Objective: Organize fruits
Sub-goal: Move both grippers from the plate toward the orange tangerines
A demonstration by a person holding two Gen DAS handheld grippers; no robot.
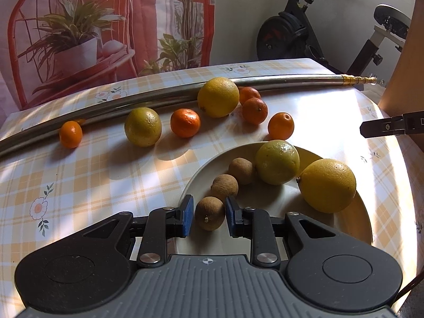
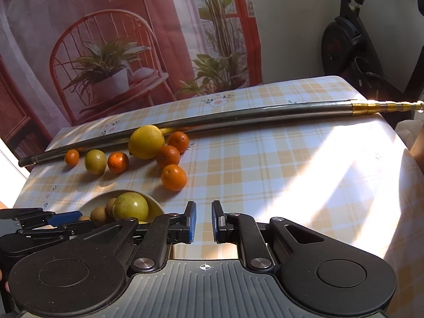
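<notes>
Three small brown fruits [image 1: 224, 201] in a row on the plate [image 1: 278, 204], running from near front toward the far right, beside a green citrus [image 1: 277, 162] and a yellow citrus [image 1: 327, 185] at the plate's right side. Nearest brown fruit [image 1: 210, 213] sitting between the left gripper [image 1: 208, 213] pads, stem end turned toward the camera; jaws spread a little wider than the fruit, a sliver of gap on each side, not gripping. Seven loose fruits on the checked tablecloth [image 1: 92, 180] beyond the plate: a small orange [image 1: 70, 134], a green citrus [image 1: 143, 126], an orange [image 1: 185, 122], a large yellow citrus [image 1: 218, 97], and three more oranges [image 1: 255, 110] clustered to its right. All strung roughly along a long metal pole [image 1: 164, 92], which lies across the table left to right, brass tip [image 1: 357, 80] pointing right past the edge. Large yellow citrus touching the pole.

Right gripper [image 2: 204, 221] low over bare cloth right of the plate, jaws narrowly parted, holding nothing. Wide open tabletop to its right, sunlit, up to the rounded table edge [image 2: 402, 159]. Left of the plate, open cloth too.
</notes>
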